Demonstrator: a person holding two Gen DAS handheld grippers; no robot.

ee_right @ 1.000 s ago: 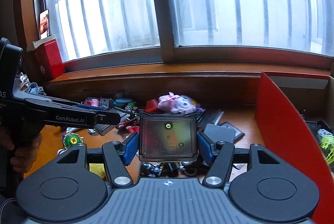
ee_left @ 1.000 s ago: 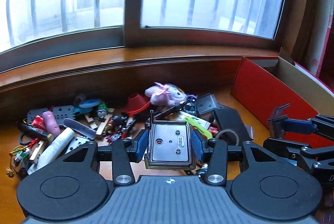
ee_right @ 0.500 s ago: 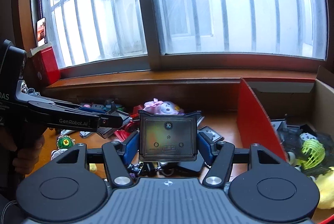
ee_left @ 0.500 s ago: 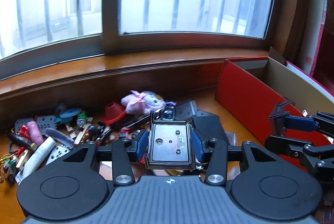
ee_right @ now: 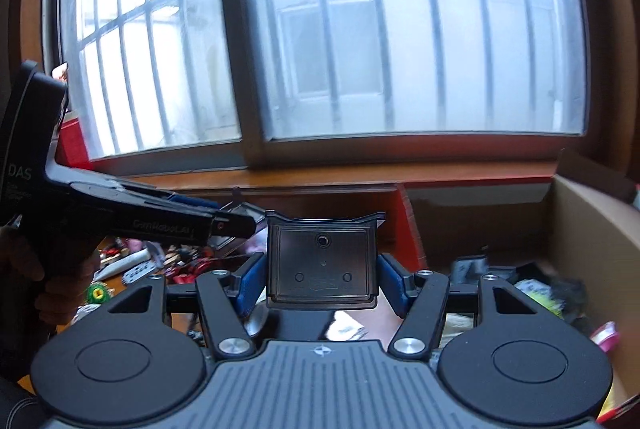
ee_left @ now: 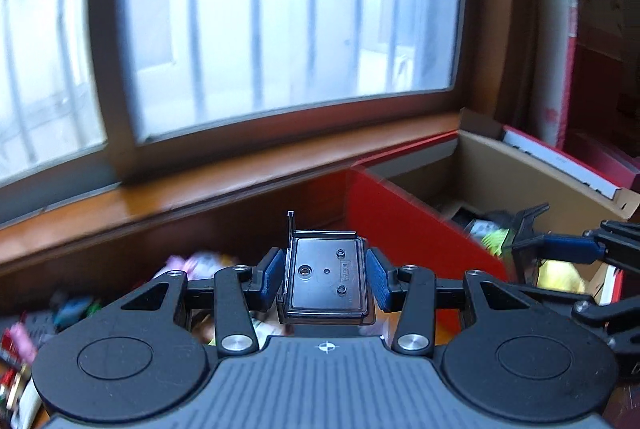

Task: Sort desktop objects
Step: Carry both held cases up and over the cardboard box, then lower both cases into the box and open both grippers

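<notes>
Over the last second both views have swung right and upward: the clutter on the counter (ee_left: pixel 132 229), which filled the middle of the left wrist view, now sits low at its left edge, and the red-sided cardboard box (ee_left: pixel 404 229) has moved toward the centre.

The left hand-held gripper (ee_left: pixel 326 279) is clamped on a dark plastic case (ee_left: pixel 326 283) with a clear upright tab, carried level and short of the box's near wall.

The right hand-held gripper (ee_right: pixel 322 277) is clamped on a second dark case (ee_right: pixel 322 265), and it has travelled further; the box interior (ee_right: pixel 532 285), with a yellow-green netted item and other sorted bits, now lies just ahead and to its right.

Motion blur makes it hard to say whether either case is over the rim yet. I judge both are being carried to the box, so a release inside it looks near.
</notes>
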